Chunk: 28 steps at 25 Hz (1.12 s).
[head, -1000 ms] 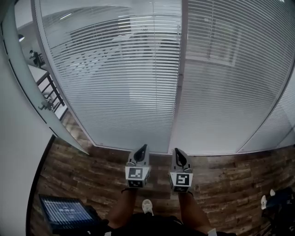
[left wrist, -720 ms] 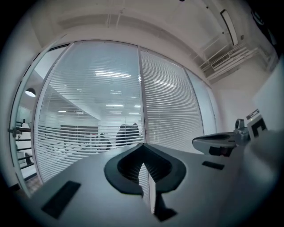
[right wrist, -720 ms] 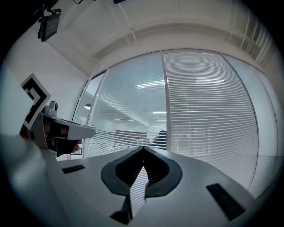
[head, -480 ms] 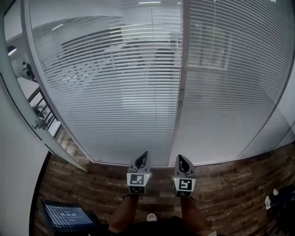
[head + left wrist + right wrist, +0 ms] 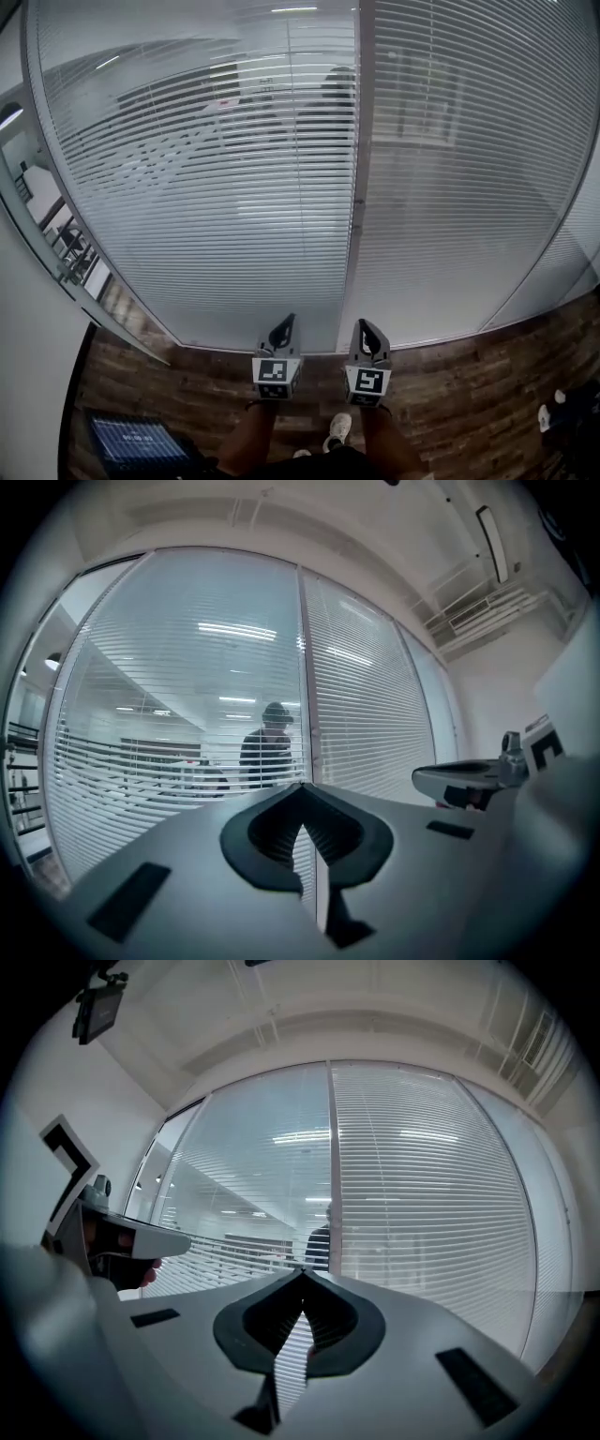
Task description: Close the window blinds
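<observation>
Two panels of white slatted blinds fill the window wall ahead. The left panel (image 5: 206, 187) has its slats tilted open, and an office shows through it. On the right panel (image 5: 469, 187) the slats lie closer and let little through. A grey mullion (image 5: 355, 187) divides them. My left gripper (image 5: 284, 323) and right gripper (image 5: 364, 326) point level at the base of the blinds, side by side near the mullion, short of the slats. In the left gripper view the left gripper (image 5: 302, 787) has its tips meeting on nothing. The right gripper (image 5: 302, 1269) is likewise shut and empty.
A lit screen (image 5: 131, 439) lies on the wooden floor (image 5: 450, 394) at lower left. A white wall (image 5: 28, 375) and a glass door with a handle (image 5: 70, 274) stand at left. My shoe (image 5: 337, 429) shows below. A person's dark figure (image 5: 267, 747) appears at the glass.
Both grippers have moved forward together toward the blinds, and the window now fills more of the head view. Their jaws look the same.
</observation>
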Motion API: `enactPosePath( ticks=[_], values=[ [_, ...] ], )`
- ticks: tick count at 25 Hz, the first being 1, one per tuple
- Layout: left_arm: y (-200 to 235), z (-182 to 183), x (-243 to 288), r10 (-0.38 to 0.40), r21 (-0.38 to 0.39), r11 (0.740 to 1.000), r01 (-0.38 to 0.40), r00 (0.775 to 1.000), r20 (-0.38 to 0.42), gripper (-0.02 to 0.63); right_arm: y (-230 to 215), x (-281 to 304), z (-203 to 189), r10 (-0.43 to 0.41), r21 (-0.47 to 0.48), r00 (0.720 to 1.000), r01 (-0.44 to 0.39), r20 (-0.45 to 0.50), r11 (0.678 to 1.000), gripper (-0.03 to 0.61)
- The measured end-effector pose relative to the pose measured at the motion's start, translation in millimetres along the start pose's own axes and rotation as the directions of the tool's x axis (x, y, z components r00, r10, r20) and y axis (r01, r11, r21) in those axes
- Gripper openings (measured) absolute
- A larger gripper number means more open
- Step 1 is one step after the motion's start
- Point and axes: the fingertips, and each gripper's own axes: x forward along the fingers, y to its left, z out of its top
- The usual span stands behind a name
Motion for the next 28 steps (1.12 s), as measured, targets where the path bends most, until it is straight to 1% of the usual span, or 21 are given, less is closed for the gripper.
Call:
enactPosePath(
  ticks=[3,6,8,10,12,14,17,19,22,25,28],
  values=[
    [-0.5,8.8,16.8,0.004,0.017,1.0,-0.004,1.0,-0.022,0.0,-7.8,16.3,7.8,0.009,0.02,1.0,-0.008,-0.012,1.0,0.002],
    [-4.7,7.4,29.6,-0.01,0.044,0.999,0.01,1.0,-0.003,0.0,-10.7,29.4,15.0,0.021,0.048,1.0,-0.022,0.017,0.999,0.003],
    [-4.2,5.8,49.6,-0.009,0.053,0.999,0.009,1.0,-0.003,0.0,-18.8,48.1,14.6,0.028,0.058,0.999,-0.029,0.017,0.998,0.002],
    [-2.3,2.7,66.2,-0.001,0.045,0.999,0.001,1.0,-0.002,0.0,-27.1,63.6,5.1,0.039,0.04,0.999,-0.039,0.023,0.998,0.002],
    [0.8,2.3,77.0,0.011,0.034,0.999,-0.011,1.0,-0.01,0.0,-33.3,75.7,-0.8,0.052,0.017,0.997,-0.053,0.049,0.998,0.003],
    [3.5,7.3,87.6,0.028,0.021,0.999,-0.028,1.0,-0.004,0.0,-39.8,87.1,3.4,0.06,0.013,0.997,-0.06,0.058,0.998,0.002],
    [9.2,14.0,100.0,0.059,0.021,0.998,-0.059,0.998,-0.001,0.0,-50.0,103.3,10.3,0.062,0.022,0.997,-0.063,0.051,0.998,0.002],
    [10.4,12.8,108.3,0.061,0.026,0.998,-0.061,0.998,-0.002,0.0,-57.3,114.6,11.1,0.057,0.028,0.997,-0.058,0.043,0.998,0.002],
    [14.5,13.9,118.2,0.065,0.036,0.997,-0.065,0.998,0.024,0.0,-59.9,128.7,24.3,0.059,0.04,0.997,-0.061,0.041,0.997,0.002],
    [23.9,16.6,121.5,0.083,0.047,0.995,-0.083,0.996,0.012,0.0,-57.9,142.1,24.3,0.072,0.022,0.996,-0.073,0.061,0.997,0.002],
    [28.7,21.0,128.5,0.072,0.048,0.996,-0.073,0.997,0.01,0.0,-56.7,156.0,24.9,0.07,0.025,0.995,-0.072,0.066,0.997,0.002]
  ],
)
